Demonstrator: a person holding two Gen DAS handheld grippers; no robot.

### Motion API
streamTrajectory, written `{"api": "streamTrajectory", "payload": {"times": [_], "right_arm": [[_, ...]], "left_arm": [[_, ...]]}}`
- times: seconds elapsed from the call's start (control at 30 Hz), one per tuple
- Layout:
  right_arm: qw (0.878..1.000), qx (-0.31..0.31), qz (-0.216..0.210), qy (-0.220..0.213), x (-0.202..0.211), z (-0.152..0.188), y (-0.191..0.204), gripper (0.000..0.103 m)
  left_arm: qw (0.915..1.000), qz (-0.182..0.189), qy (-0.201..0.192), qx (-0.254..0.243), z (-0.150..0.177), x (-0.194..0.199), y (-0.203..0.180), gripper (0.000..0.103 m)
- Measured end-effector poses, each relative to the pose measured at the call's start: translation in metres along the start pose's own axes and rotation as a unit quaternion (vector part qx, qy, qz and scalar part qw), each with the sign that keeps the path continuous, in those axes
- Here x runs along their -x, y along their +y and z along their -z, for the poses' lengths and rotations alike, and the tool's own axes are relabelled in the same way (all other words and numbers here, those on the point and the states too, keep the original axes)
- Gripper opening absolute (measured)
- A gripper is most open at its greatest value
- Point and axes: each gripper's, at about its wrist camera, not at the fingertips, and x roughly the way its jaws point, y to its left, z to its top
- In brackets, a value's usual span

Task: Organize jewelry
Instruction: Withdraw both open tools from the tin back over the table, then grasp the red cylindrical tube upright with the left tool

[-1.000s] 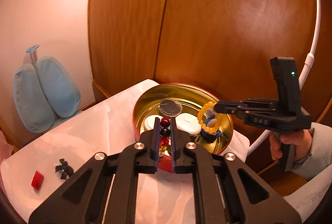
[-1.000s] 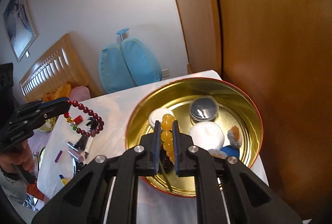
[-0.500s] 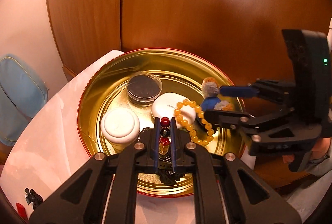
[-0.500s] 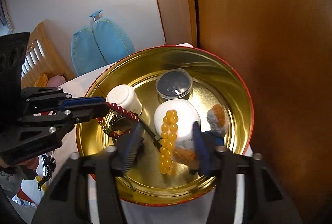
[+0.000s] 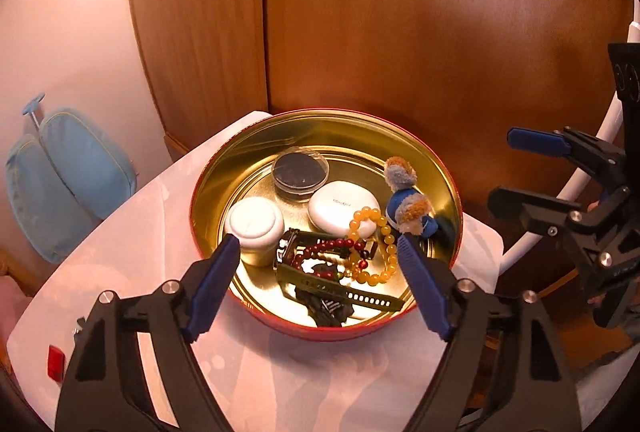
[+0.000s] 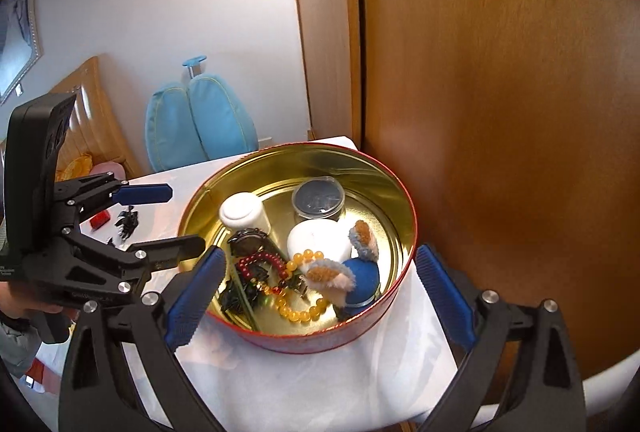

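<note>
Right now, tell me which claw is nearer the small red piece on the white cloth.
Left. The left claw hangs open beside the red piece, on the same side of the tin. The right claw, also open, is off the tin's opposite side.

Faint grey lettering runs across the lid of the white oval case (image 5: 342, 207) at the centre of the left wrist frame, too small to make out. Nothing else carries readable text.

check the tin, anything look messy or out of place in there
Yes. The red bead bracelet and yellow bead bracelet lie overlapping on a watch in the gold tin. A small plush toy sits among them, hardly jewelry.
</note>
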Motion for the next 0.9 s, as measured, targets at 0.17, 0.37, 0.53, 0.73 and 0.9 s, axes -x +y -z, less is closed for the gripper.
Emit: {"api": "streamTrajectory", "payload": {"times": [0.17,0.37,0.53,0.73,0.9], "right_arm": [[0.999,0.004,-0.043,-0.005,0.007,0.004,0.016,0.099],[0.994,0.009,-0.105,0.0,-0.004,0.001,0.058,0.099],[0.991,0.042,-0.127,0.013,-0.014,0.003,0.11,0.099],[0.99,0.043,-0.127,0.052,-0.049,0.006,0.168,0.099],[0.988,0.059,-0.107,0.096,-0.081,0.016,0.218,0.099]], "left_arm": [[0.9984,-0.041,0.006,0.039,0.034,0.045,0.012,0.079],[0.9885,-0.104,0.016,0.109,0.076,0.093,0.057,0.079],[0.9762,-0.12,0.014,0.18,0.117,0.119,0.11,0.079],[0.971,-0.138,0.026,0.193,0.155,0.122,0.179,0.079],[0.9754,-0.13,0.034,0.175,0.171,0.101,0.245,0.079]]}}
